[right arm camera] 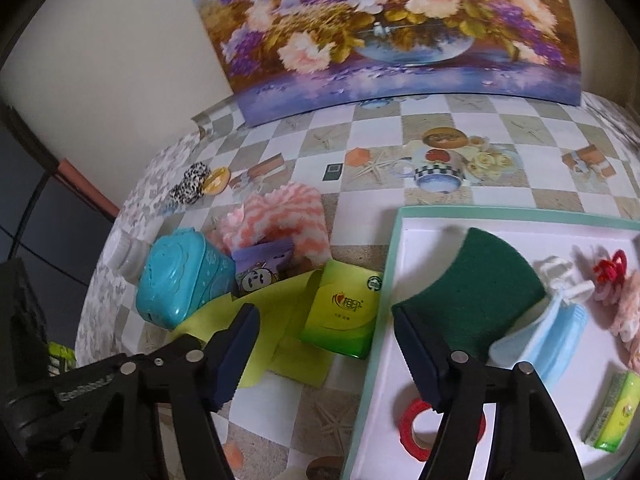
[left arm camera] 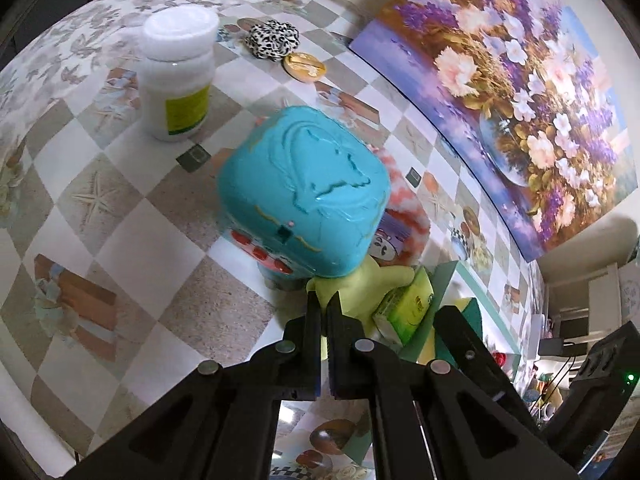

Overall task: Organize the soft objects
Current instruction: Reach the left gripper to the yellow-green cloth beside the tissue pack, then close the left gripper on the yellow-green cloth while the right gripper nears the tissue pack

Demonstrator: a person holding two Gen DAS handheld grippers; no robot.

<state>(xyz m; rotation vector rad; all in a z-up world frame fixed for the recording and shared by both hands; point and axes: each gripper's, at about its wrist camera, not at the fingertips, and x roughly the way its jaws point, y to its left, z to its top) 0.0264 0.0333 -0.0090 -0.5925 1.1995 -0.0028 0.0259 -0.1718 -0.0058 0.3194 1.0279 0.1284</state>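
Left claw: fingers pressed together on the edge of a lime-green cloth | Right claw: fingers wide apart – holding nothing | Cloth lies on the checked table under a turquoise box – beside a tray.

A turquoise case sits on a beige-and-white checked table. Pink-and-white zigzag cloth, lime-green cloth, dark green sponge (in a mint-rimmed white tray), leopard-print scrunchie.
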